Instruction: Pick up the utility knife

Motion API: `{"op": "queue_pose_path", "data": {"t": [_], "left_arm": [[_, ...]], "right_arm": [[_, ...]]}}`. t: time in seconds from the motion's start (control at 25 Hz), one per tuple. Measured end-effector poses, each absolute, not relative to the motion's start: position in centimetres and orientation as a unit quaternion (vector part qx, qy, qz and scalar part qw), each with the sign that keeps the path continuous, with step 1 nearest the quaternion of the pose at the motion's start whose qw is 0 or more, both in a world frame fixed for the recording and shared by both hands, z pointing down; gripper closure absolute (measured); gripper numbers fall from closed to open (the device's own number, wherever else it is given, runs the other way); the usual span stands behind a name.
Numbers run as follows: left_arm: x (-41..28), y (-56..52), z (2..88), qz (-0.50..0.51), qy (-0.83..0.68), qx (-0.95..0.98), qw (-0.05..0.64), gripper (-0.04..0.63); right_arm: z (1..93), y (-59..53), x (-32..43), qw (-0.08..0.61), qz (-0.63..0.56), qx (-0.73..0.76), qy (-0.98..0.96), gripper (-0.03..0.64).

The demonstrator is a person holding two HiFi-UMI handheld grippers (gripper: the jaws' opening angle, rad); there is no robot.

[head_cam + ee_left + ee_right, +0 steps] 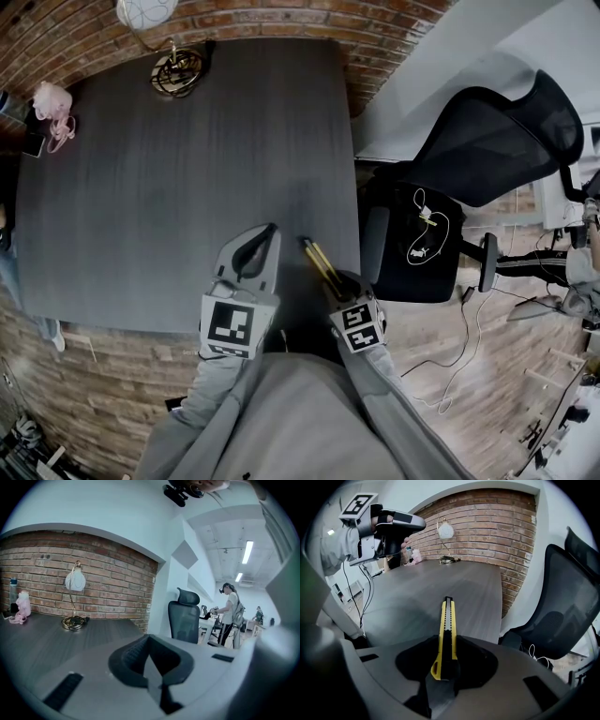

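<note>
Two grippers are seen above the near edge of a dark table (169, 187), close to its near right corner. The right gripper (339, 283) is closed on a yellow utility knife (447, 630): the rear part of the knife is pinched between the two jaws, and its front part sticks out beyond them, pointed toward the far edge of the table. Whether the tip of the knife touches the table top cannot be told. The left gripper (152, 667) is held just beside the right one, on its left side and apart from it, and its jaws are pressed together with nothing between them. A lamp (176, 70) with a gold ring base and a white round shade is placed at the far edge of the table, in front of a brick wall (281, 14). A small pink object (52, 105) is found near the far left corner; what it is cannot be made out. A black office chair (487, 141) is standing beyond the right edge of the table, with a white cable lying on its seat. A person (230, 611) standing at a desk is seen far behind the chair in the left gripper view.
</note>
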State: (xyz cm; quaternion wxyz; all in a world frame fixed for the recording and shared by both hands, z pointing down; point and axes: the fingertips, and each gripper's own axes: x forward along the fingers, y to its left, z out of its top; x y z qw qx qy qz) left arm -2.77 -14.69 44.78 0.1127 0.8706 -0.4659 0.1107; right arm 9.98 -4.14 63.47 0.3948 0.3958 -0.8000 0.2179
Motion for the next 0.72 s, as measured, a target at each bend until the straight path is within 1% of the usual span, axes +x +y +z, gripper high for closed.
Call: {"op": "queue_pose_path", "data": {"t": [0.32, 0.72], "left_arm": [[-3.7, -14.8, 44.7, 0.11, -0.475, 0.866, 0.113, 0.576], [-5.0, -15.5, 43.6, 0.099, -0.495, 0.856, 0.112, 0.577]], "right_arm": [[63.4, -4.7, 10.2, 0.39, 0.233, 0.396, -0.798, 0.489], [60.9, -8.0, 8.9, 0.362, 0.206, 0.4, -0.816, 0.491]]}}
